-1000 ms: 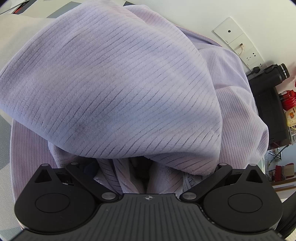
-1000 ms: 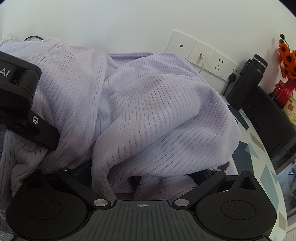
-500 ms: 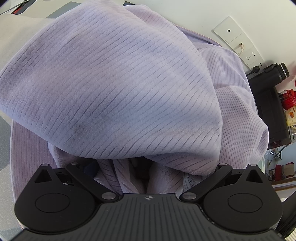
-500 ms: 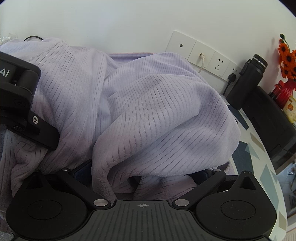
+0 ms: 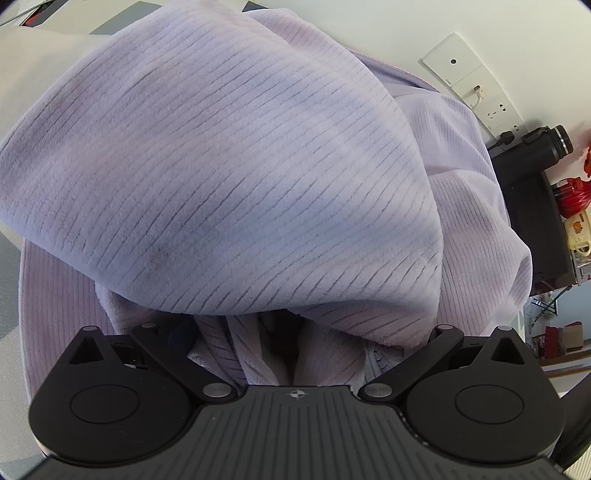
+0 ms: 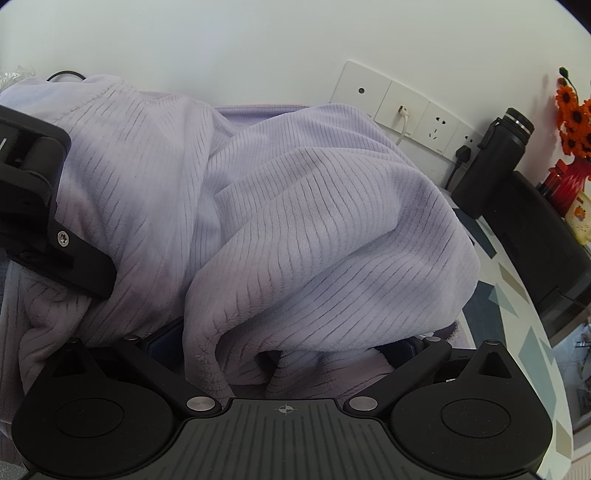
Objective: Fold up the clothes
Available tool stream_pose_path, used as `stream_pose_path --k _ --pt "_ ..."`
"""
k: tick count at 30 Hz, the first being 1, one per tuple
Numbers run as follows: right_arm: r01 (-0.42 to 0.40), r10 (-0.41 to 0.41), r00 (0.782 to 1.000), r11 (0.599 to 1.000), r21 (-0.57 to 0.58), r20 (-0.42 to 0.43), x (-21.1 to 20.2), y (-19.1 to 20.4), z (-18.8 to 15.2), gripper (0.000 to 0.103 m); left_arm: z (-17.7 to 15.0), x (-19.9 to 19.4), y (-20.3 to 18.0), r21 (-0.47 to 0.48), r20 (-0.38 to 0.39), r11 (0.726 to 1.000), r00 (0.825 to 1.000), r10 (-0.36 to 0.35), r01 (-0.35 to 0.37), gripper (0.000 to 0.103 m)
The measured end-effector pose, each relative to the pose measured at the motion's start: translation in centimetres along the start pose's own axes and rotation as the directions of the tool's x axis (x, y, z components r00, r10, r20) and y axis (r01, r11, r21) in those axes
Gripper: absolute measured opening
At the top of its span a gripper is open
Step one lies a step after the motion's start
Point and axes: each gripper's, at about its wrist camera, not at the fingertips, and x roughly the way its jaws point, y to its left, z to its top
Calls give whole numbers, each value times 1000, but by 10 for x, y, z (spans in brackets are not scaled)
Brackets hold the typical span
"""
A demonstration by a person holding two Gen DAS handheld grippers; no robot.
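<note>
Lavender ribbed fleece garment (image 5: 236,177) fills both views, heaped on the tabletop (image 6: 517,295) and draped over the front of each gripper; its folds bunch down between the linkages.

Left gripper (image 5: 280,332) has its fingers buried under the cloth, so I cannot tell whether they are clenched or released; fabric is gathered right where they would meet. Right gripper (image 6: 291,354) is covered the same way, and its grip cannot be told either.

Readable writing is scarce: the left gripper's black body (image 6: 33,173), seen at the left edge of the right wrist view, carries a white mark cut off by the frame; the cream tin (image 6: 580,218) at far right has a printed picture but no legible words.

Right wrist view alone shows that neighbouring gripper pressed into the garment, the orange flowers (image 6: 572,110) in a red vase (image 6: 565,177), and the tabletop's grey and beige geometric pattern; both views show the white wall sockets (image 6: 417,114), one with a white cable and one with a black plug, and the black bottle (image 6: 495,162); the left wrist view alone shows a red object (image 5: 35,16) at the top left corner.
</note>
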Motion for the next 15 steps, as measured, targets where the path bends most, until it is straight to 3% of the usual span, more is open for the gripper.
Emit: stream_pose_path --k 15 --pt "-2 2 1000 1000 -2 -2 0 0 0 103 0 -1 -2 1 1 1000 1000 4 -4 103"
